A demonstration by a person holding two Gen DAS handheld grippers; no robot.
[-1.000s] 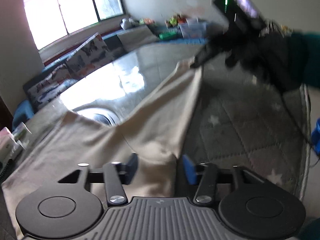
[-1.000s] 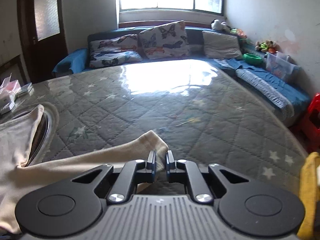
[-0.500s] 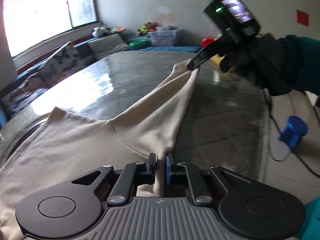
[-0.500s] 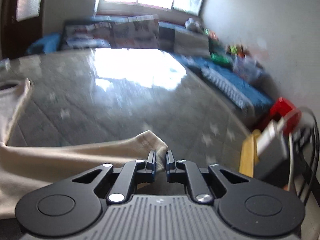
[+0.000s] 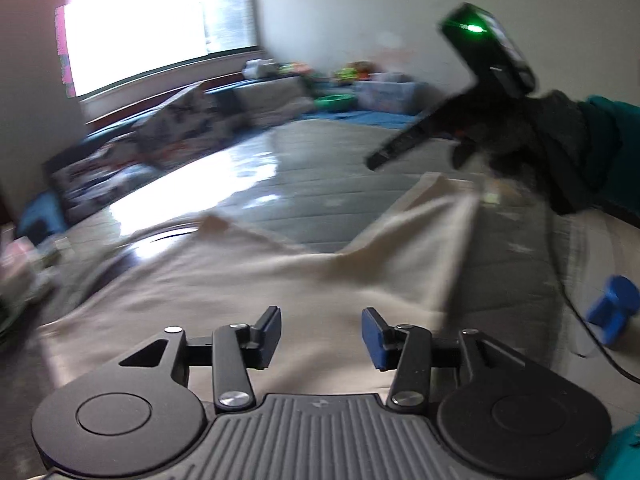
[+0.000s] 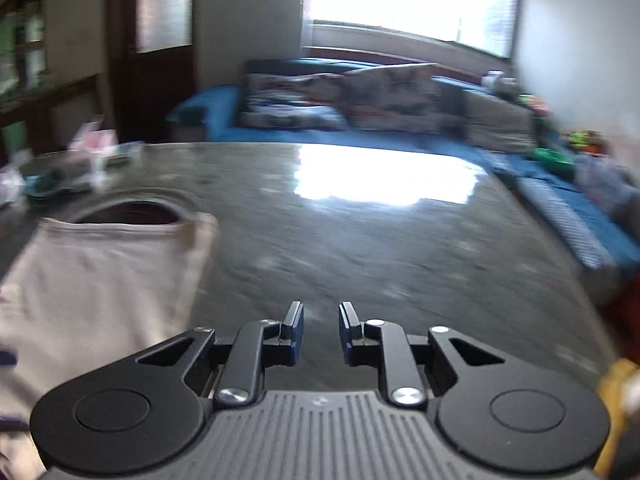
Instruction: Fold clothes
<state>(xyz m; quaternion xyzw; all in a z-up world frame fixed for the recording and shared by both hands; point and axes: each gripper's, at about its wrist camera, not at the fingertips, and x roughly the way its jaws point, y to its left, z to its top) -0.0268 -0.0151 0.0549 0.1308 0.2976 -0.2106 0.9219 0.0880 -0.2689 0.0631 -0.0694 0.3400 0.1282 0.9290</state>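
Quilted mat (image 6: 400, 260) bears cream garment (image 5: 248, 280); nothing gripped.

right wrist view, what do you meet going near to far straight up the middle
right gripper, jaws apart → grey quilted table cover → bright window glare on the cover → blue sofa with printed cushions → window

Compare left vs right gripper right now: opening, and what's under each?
The left gripper gapes wider than the right gripper. The left gripper hangs over the beige garment; the right gripper is over bare quilted mat, with the garment off to its left. Both are open and hold nothing.
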